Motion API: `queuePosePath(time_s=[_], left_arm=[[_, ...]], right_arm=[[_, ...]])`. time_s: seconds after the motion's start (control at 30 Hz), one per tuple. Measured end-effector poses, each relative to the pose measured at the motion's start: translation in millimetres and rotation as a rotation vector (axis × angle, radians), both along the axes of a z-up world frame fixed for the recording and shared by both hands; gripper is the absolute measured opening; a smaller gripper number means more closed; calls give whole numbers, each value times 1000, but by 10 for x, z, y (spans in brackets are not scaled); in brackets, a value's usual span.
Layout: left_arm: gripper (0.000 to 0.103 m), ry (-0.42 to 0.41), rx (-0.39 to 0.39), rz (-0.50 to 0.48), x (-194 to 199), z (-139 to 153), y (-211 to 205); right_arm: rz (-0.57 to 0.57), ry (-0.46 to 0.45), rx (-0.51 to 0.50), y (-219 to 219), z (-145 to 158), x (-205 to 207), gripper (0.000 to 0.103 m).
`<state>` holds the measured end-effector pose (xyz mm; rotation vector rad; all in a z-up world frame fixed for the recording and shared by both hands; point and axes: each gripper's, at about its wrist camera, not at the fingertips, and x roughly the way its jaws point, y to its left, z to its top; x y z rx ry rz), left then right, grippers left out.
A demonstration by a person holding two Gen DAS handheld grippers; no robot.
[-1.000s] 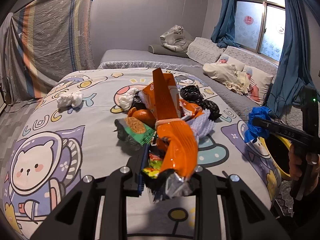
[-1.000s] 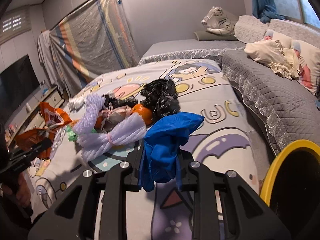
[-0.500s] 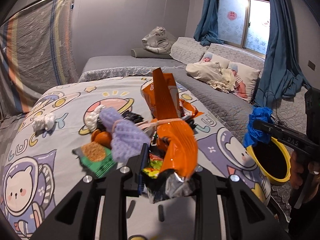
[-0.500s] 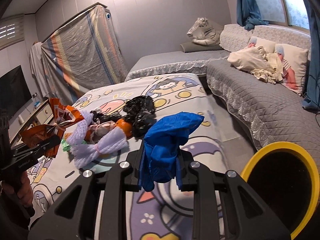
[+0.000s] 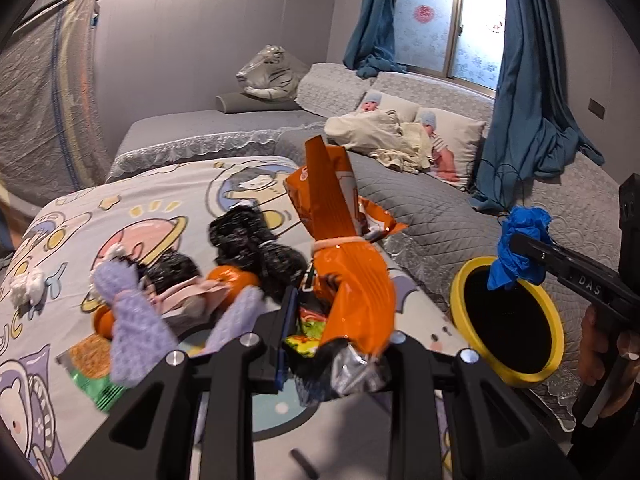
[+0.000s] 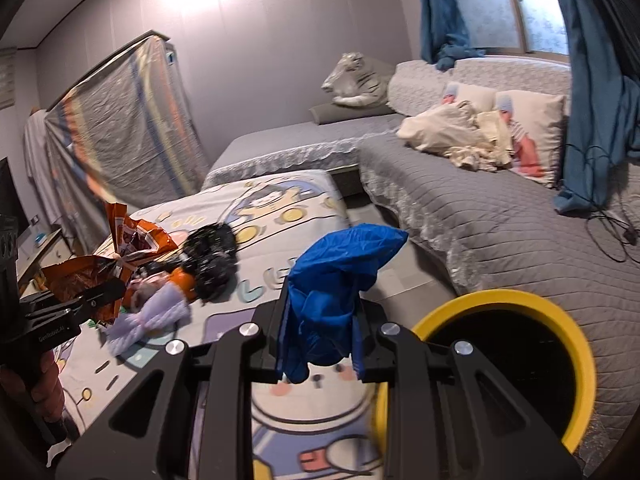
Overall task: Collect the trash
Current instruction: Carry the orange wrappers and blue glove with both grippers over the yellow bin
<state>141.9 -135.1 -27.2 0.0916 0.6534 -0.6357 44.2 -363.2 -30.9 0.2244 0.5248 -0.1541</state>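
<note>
I'm clamping a crumpled orange snack wrapper (image 5: 352,292) in my left gripper (image 5: 340,344), jaws narrow and pinching it, lifted off the cartoon bedspread (image 5: 160,200). My right gripper (image 6: 320,340) is squeezing a blue plastic bag (image 6: 336,280), and the yellow-rimmed bin (image 6: 496,300) is sitting just ahead and right of it. More trash — black bags (image 5: 244,232), a purple net (image 5: 132,320) — is lying ahead-left of my left gripper.

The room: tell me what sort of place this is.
Most likely a bedroom or family sleeping room in a home: a bed with a cartoon sheet, pillows on a long quilted platform, and a curtained window.
</note>
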Motion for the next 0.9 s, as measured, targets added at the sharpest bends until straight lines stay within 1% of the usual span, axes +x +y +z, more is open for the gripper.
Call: queuePosePath(time_s=[0.17, 0.53, 0.9], left_arm=[[24, -6, 9, -68, 3, 9, -389], [24, 29, 6, -214, 7, -76, -1237], [24, 47, 31, -321, -119, -196, -1854]], right_arm=[[-68, -2, -8, -234, 9, -114, 23], [-198, 21, -18, -654, -32, -367, 23], [-282, 74, -5, -938, -196, -507, 23]])
